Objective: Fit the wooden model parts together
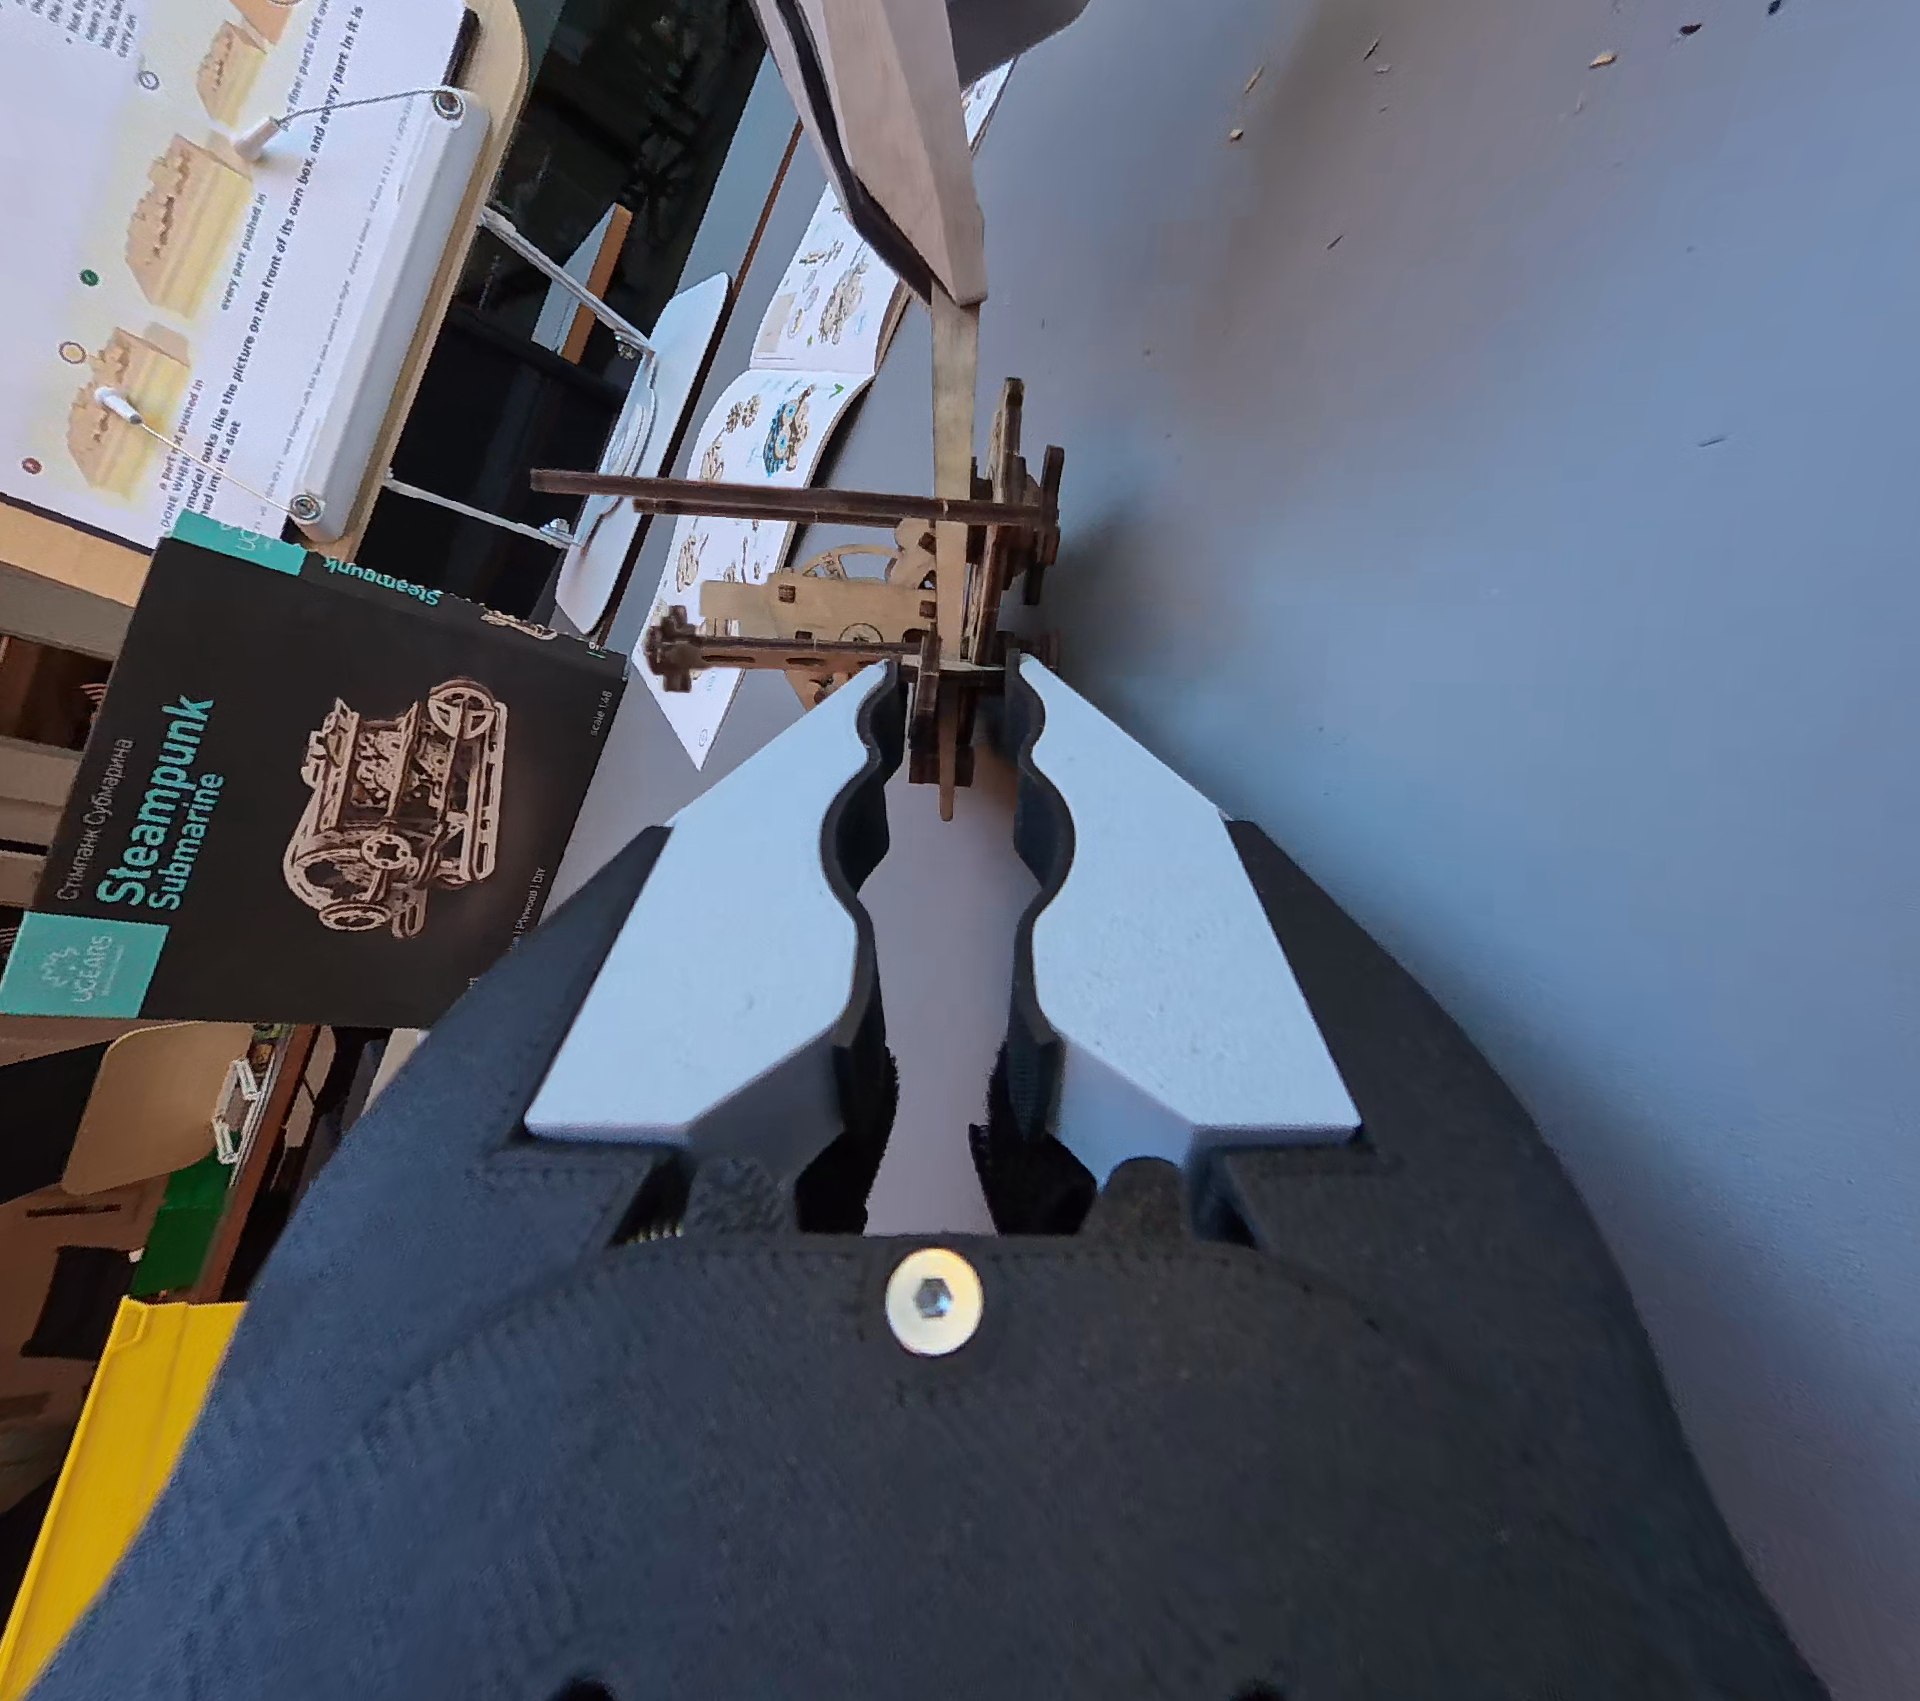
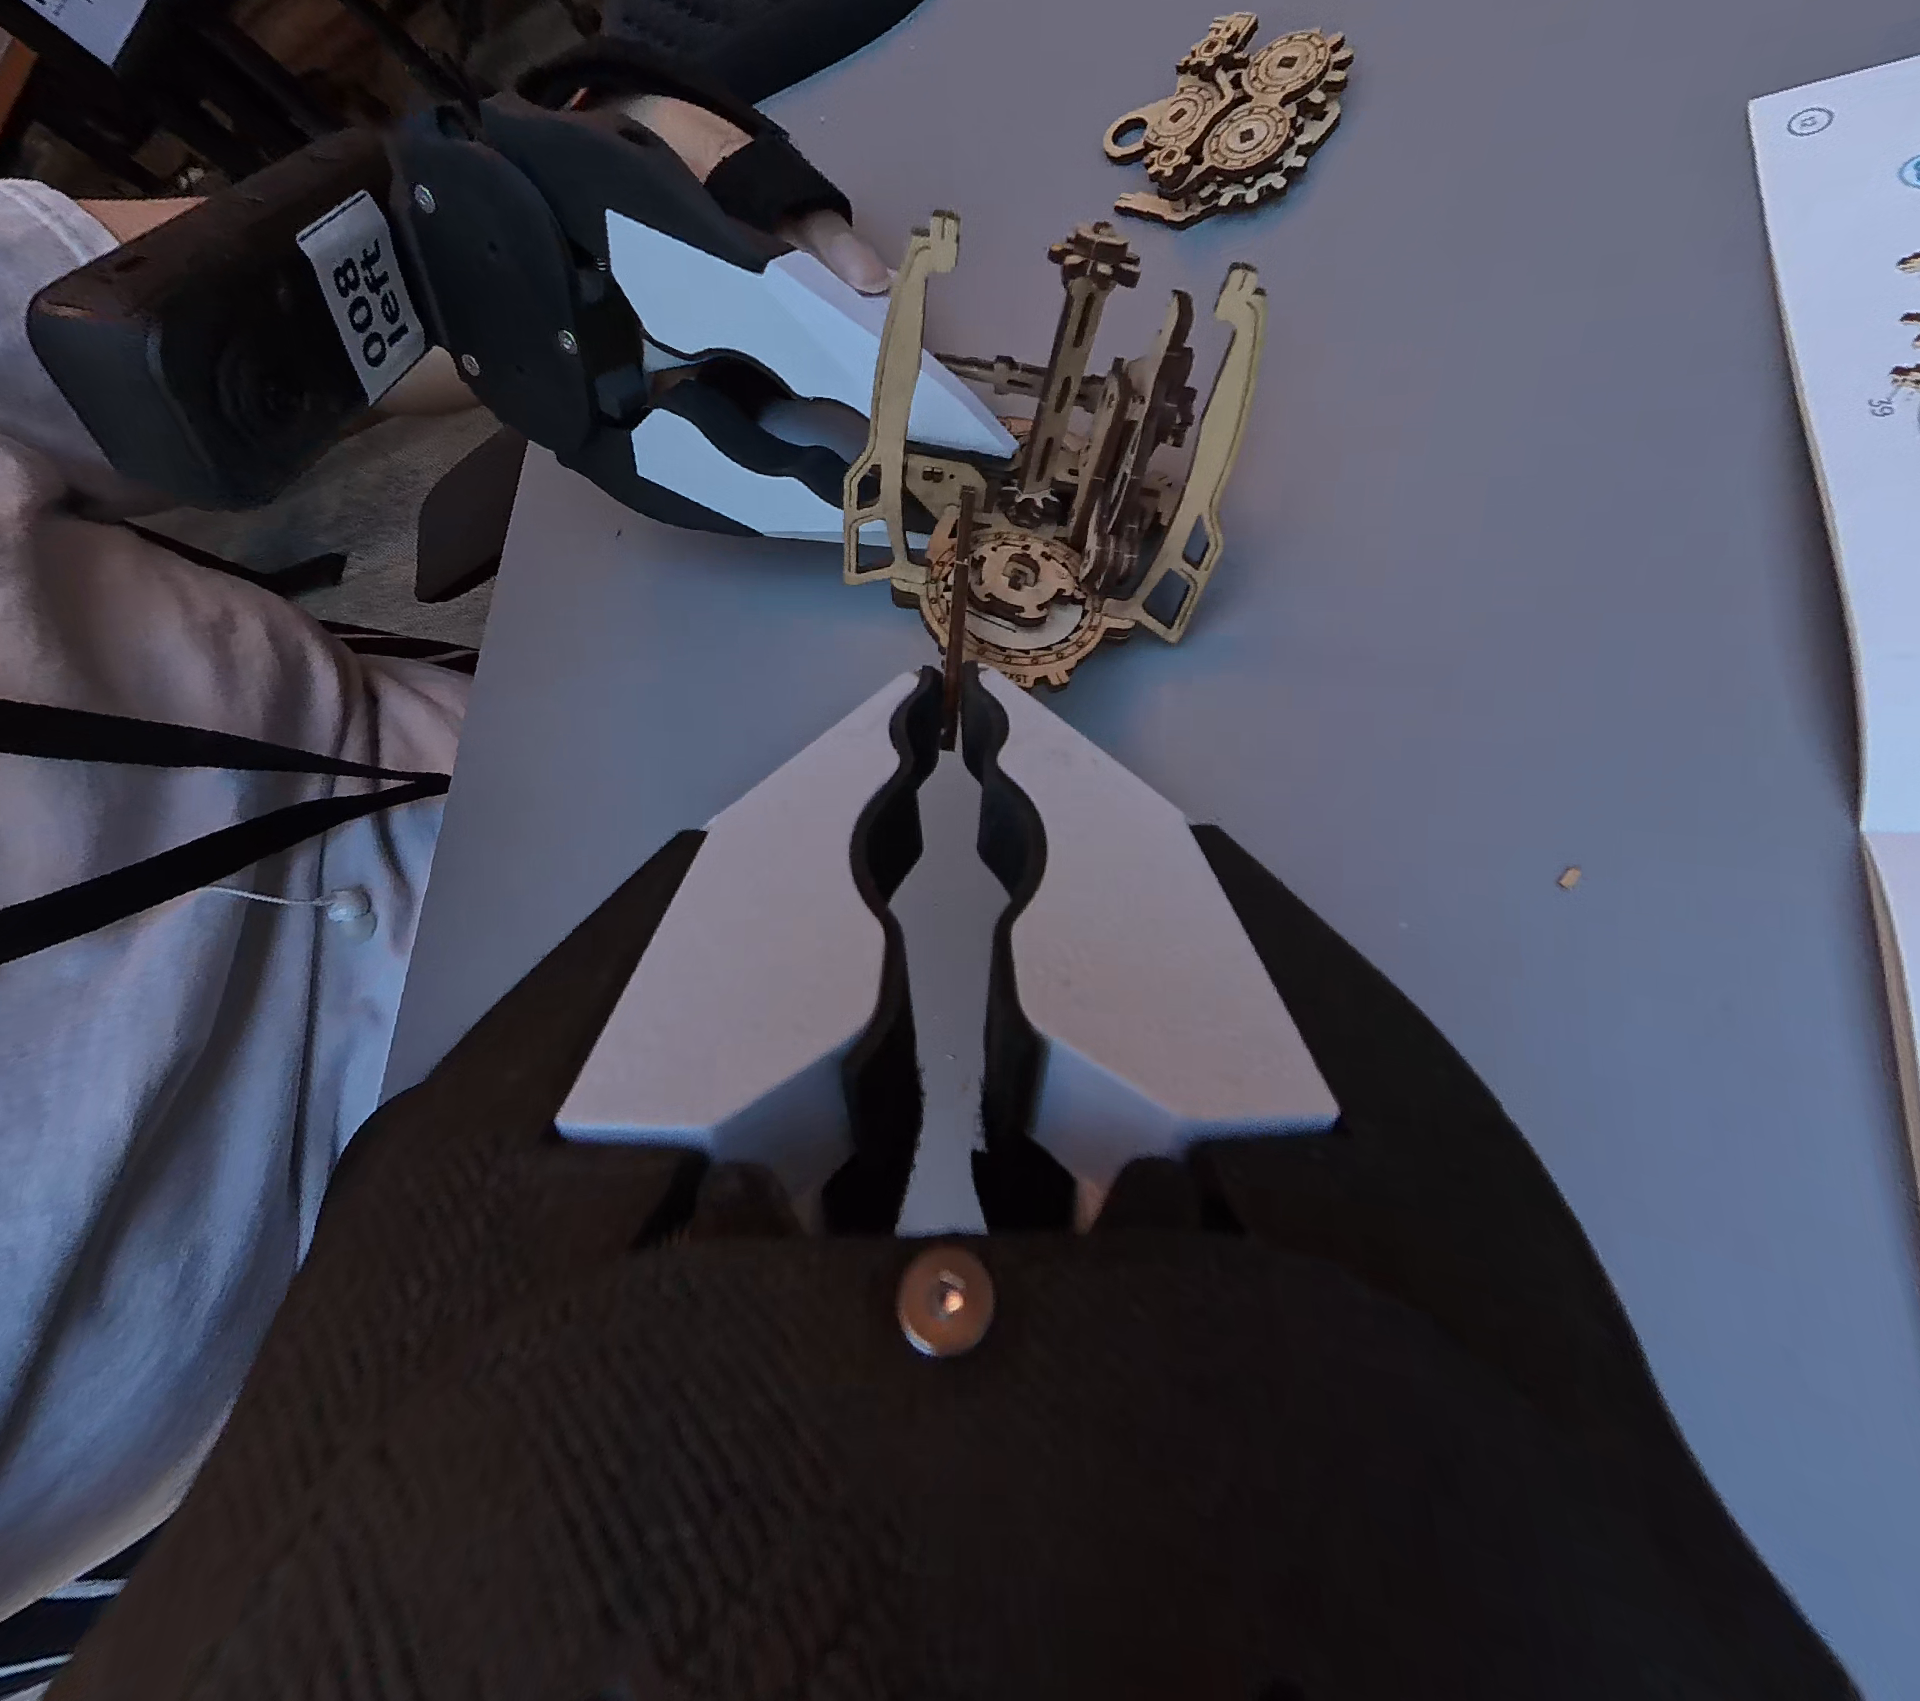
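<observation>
Left and right wrist views, assembly step in progress. I am steadying the partly built wooden model point(image 2: 1049, 498) on the grey table point(image 2: 1507, 716) with the left gripper point(image 1: 951, 695), whose fingers are clamped on a thin plate at the model's edge; in the right wrist view the same gripper point(image 2: 914, 456) is reaching in from the left through the model's light-coloured frame arm point(image 2: 894, 404). I am pinching a thin dark wooden strip point(image 2: 958, 602) in the tips of the right gripper point(image 2: 943, 706), jaws nearly closed on its lower end. The strip's long axis is running straight forward along the fingers, its free end pointing at the round geared disc point(image 2: 1023, 602) at the model's near side, just ahead of the fingertips. I judge that the coming move depends on keeping this axis in line with a slot I cannot make out. A separate gear cluster point(image 2: 1236, 119) is lying well behind the model, an instruction booklet point(image 2: 1849, 456) to the right.
</observation>
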Available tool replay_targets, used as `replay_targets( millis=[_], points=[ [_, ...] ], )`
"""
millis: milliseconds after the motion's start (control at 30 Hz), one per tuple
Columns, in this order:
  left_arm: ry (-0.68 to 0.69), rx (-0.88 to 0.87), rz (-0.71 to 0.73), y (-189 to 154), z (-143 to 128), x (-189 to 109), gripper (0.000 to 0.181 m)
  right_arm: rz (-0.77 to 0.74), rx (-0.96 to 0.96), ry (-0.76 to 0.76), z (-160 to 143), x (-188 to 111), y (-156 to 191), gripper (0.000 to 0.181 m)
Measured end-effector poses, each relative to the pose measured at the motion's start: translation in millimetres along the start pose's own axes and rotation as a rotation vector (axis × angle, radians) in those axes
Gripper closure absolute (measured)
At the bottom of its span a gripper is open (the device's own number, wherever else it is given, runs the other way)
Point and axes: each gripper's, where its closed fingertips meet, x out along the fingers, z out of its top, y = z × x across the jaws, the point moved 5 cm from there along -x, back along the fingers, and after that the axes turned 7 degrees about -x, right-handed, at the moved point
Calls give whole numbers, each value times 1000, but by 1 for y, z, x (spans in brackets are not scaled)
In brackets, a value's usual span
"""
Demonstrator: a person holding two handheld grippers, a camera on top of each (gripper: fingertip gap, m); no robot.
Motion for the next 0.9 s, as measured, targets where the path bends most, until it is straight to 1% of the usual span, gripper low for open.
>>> replay_targets(
  millis=[167, 233, 267, 367, 433, 500, 600, 733, 900],
  points=[
    [-9, 25, 24, 0, 3, -2, 164, 7, 32, -13, 1, -2, 0, 179],
    [17, 26, 23, 0, 1, -2, 164, 13, 68, -28, 1, -1, -1, 180],
    [32, 14, 21, 0, 0, -1, 165, 5, 60, -16, -1, 4, -1, 180],
    [35, -9, 22, 2, -1, -2, 165, -35, -25, 86, -7, 16, 1, 179],
    [19, -13, 15, 1, 0, -3, 164, -12, 2, 24, 0, 8, 1, 180],
    [-7, -7, 19, 1, 4, -4, 164, 16, 39, -19, 1, 2, 1, 180],
    [12, 20, 28, -1, 4, -3, 164, 3, 34, -10, -3, 4, 1, 180],
    [55, -19, 26, 2, -1, -2, 165, -18, 27, -25, 4, 9, -1, 181],
    [7, -12, 12, -1, 4, -4, 164, 24, 60, -34, -2, 3, -1, 180]
  ],
)
